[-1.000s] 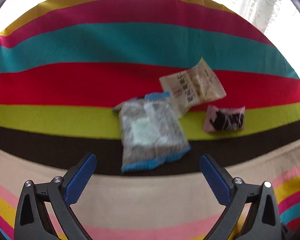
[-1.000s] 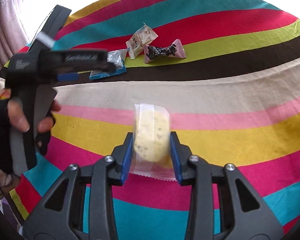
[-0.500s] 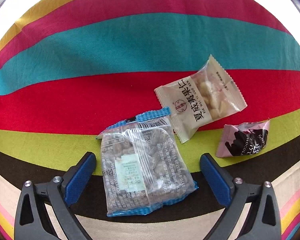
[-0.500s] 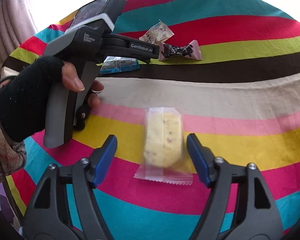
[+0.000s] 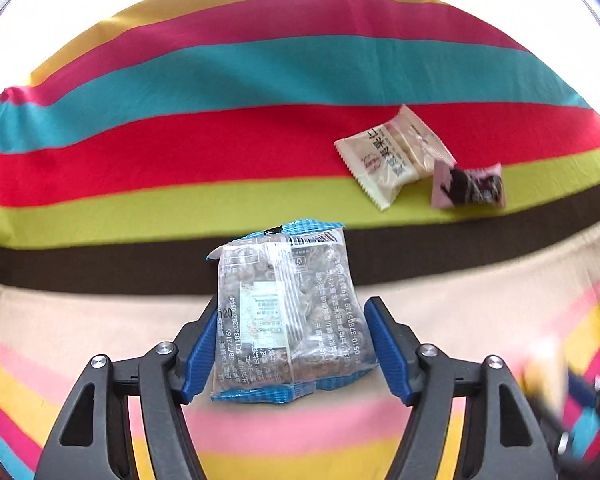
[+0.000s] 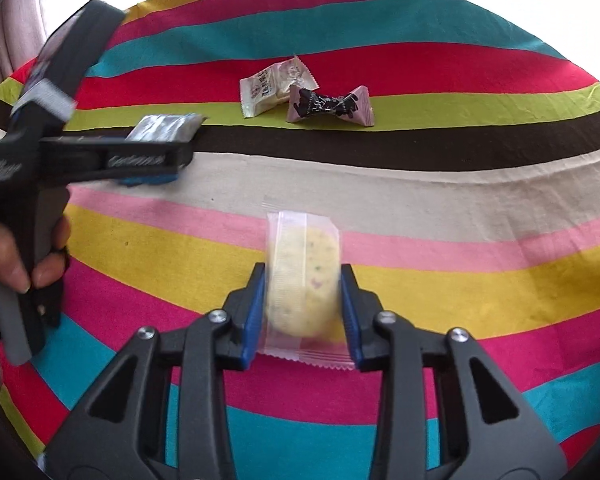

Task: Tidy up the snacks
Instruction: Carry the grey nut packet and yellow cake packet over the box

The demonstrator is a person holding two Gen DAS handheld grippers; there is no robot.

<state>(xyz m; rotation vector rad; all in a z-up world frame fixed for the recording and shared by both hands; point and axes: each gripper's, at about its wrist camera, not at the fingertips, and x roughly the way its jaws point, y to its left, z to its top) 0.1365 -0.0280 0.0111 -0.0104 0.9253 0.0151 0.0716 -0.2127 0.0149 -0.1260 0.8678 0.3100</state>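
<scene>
A striped cloth [image 5: 260,80] in yellow, magenta, teal, red, lime, brown, cream and pink covers the surface before us, with bright light washing out the far edge. Our left gripper [image 5: 288,344] pinches a clear packet with blue ends [image 5: 286,312], its pads pressed against both sides of the wrapper, and the packet looks lifted over the cream and brown stripes. In the right wrist view we see that same gripper [image 6: 152,160] from the side, held by a gloved hand [image 6: 4,256], with the packet [image 6: 168,128] sticking out beyond it. Our right gripper [image 6: 302,312] is closed on a round pale cookie in a clear wrapper [image 6: 302,280], over the pink and yellow stripes. Farther off, a cream snack pouch [image 6: 272,86] lies across the red and lime stripes, and a pink-and-black twist-wrapped candy [image 6: 332,106] lies just beside it, on the lime stripe.
</scene>
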